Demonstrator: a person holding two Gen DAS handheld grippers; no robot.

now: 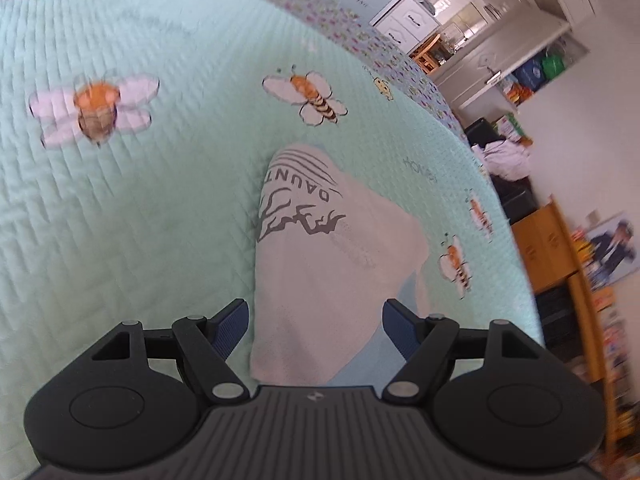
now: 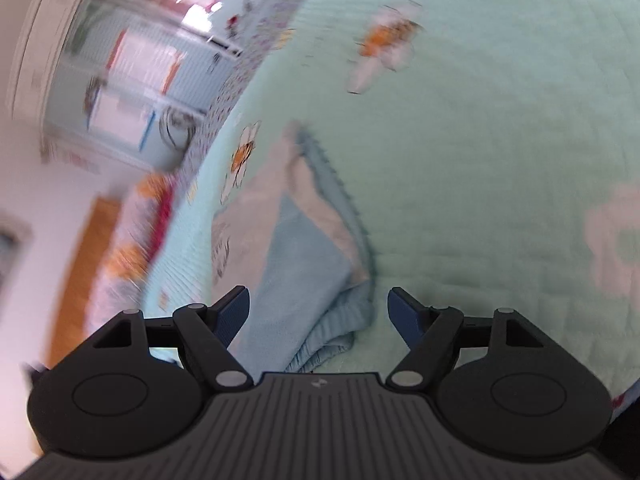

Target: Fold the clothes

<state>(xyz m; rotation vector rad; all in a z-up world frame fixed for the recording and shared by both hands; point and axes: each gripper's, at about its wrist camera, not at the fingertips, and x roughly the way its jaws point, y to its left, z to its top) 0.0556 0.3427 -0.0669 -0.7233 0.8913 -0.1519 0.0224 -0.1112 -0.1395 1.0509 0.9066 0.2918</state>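
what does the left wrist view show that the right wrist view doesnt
Only the left wrist view: the shirt's dark printed graphic, sharp bee prints, white cabinets.
Only the right wrist view: a light blue ribbed hem, a blurred window.
Both: a folded garment on the mint quilt, seen between open jaws.

"DAUNT" on the white garment [image 1: 328, 264]
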